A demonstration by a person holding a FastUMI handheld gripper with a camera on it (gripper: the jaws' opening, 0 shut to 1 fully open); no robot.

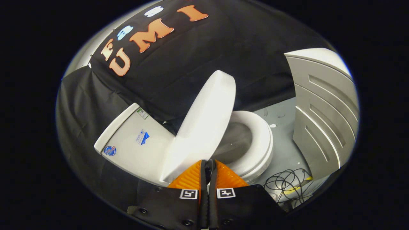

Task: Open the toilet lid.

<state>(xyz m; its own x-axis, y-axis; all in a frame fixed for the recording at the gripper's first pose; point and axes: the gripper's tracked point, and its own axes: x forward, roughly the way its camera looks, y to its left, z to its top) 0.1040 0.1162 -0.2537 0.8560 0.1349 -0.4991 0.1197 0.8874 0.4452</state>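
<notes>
The gripper has its two fingers brought together, with a slim dark gap between them and nothing seen clamped there; the tips sit at the lower edge of the glossy white oval plastic toilet lid, though contact cannot be told. The lid stands raised, tilted toward the white ceramic cistern, which carries small blue stickers and lies beside the lid on the side away from the bowl. On the lid's other side, the white rounded toilet seat rests down on the bowl, its grey inner hollow exposed. Beyond the seat, away from the lid, stands a pale grey panelled cabinet on the grey floor. A tangle of thin black cable lies on the floor near the seat's front.
</notes>
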